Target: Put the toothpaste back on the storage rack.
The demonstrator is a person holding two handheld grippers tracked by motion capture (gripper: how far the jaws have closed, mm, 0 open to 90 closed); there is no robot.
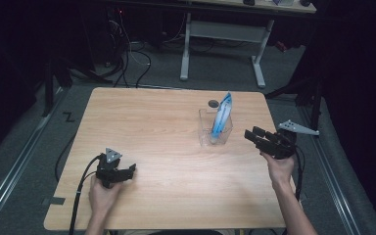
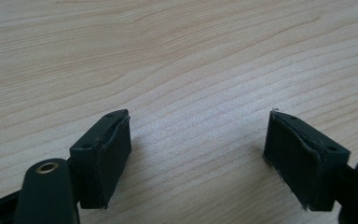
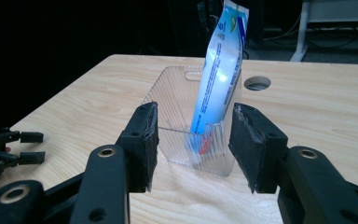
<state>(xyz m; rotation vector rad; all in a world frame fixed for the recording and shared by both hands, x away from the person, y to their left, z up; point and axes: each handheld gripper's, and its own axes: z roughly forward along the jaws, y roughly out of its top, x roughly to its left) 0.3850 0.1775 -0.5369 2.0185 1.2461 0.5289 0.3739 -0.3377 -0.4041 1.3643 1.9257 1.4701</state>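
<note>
A clear ribbed plastic container (image 1: 206,128) stands on the right half of the wooden table (image 1: 152,127). A blue and white packet (image 1: 222,116) stands tilted in it, sticking out above the rim. My right gripper (image 1: 252,133) hovers just right of the container and points at it, open, with nothing between the pads. In the right gripper view the container (image 3: 172,93) and packet (image 3: 221,65) lie just beyond the right gripper (image 3: 195,112). My left gripper (image 1: 131,169) rests low at the table's front left, open over bare wood (image 2: 199,116).
A round cable hole (image 1: 214,103) sits in the tabletop just behind the container. Beyond the table stand the white legs of a desk (image 1: 185,49), with cables on the grey floor. The left gripper (image 3: 9,144) appears at the far left of the right gripper view.
</note>
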